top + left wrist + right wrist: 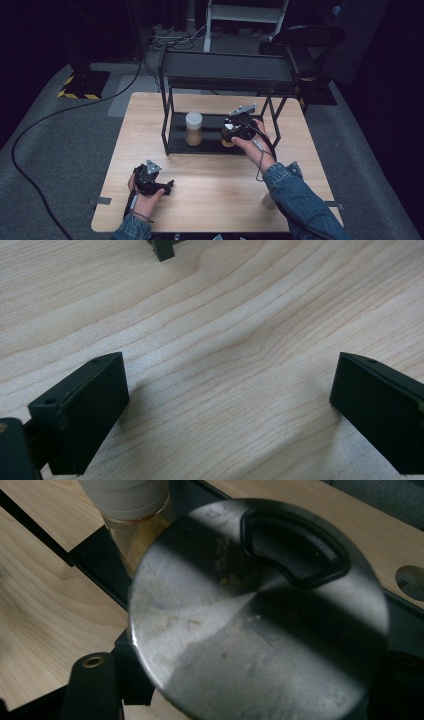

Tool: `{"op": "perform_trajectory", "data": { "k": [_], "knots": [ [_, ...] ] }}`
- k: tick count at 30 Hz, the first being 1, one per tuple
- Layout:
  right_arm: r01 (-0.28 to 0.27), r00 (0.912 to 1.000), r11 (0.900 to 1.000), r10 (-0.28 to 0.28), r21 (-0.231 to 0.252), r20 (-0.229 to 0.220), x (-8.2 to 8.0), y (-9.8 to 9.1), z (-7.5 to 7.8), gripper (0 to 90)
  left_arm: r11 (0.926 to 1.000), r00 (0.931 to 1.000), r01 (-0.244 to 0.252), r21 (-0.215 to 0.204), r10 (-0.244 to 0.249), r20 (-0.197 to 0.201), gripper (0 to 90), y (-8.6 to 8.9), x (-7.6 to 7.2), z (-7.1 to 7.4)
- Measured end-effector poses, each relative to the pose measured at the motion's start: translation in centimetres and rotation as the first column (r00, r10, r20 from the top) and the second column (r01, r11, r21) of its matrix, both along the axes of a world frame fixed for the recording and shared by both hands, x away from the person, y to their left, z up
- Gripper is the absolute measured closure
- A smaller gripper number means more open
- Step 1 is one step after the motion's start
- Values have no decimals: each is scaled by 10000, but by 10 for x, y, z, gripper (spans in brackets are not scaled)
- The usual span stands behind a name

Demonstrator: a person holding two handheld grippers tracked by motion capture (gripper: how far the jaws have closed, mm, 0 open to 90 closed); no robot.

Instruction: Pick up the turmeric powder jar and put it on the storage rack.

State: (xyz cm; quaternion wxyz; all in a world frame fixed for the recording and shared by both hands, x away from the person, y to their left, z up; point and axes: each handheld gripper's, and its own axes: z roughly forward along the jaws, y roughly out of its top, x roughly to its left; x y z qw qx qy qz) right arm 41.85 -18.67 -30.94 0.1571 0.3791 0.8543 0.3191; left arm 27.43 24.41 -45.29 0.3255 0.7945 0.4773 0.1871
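Jar (260,615) lid, seemingly clamped, fills right tool's (235,131) view.

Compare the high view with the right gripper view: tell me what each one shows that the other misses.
High view alone: the whole black rack, the left gripper resting open on the table near the person, and the denim sleeve. Right gripper view alone: the metal lid up close, with its dark curved opening, held between the jaws. Both: the white-capped jar on the rack's lower shelf and the wooden table.
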Motion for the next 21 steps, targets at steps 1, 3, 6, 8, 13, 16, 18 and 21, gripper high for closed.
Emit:
{"op": "perform_trajectory", "data": {
  "k": [1, 3, 6, 8, 13, 16, 18, 21],
  "knots": [
    [-7, 10000, 10000, 7, -13, -25, 2, 1, -2, 312, 10000, 10000, -1, 1, 1, 2, 22, 0, 0, 0],
    [21, 10000, 10000, -21, -17, -96, 4, 2, -4, 312, 10000, 10000, 5, 6, -5, -3, 22, 0, 0, 0],
    [-8, 9998, 10000, 7, -71, -180, 9, 4, -8, 312, 10000, 10000, -1, 1, 1, -2, 22, 0, 0, 0],
    [-46, 9998, 10000, 46, -28, -193, 12, 4, -12, 311, 10000, 10000, -5, -7, 5, -4, 22, 0, 0, 0],
    [-41, 9996, 9998, 35, -197, -265, 20, 10, -19, 311, 10000, 10000, -8, -10, 8, -2, 22, 0, 0, 0],
    [-42, 9996, 9996, 33, -287, -297, 23, 13, -23, 312, 10000, 10000, -7, -11, 7, -4, 22, 0, 0, 0],
    [-52, 9995, 9995, 42, -313, -327, 25, 15, -26, 311, 10000, 10000, 6, -8, -6, -7, 21, 0, 0, 0],
    [-59, 9991, 9997, 48, -258, -423, 28, 15, -28, 311, 10000, 10000, 4, -13, -4, -5, 21, 0, 0, 0]
  ]
}}
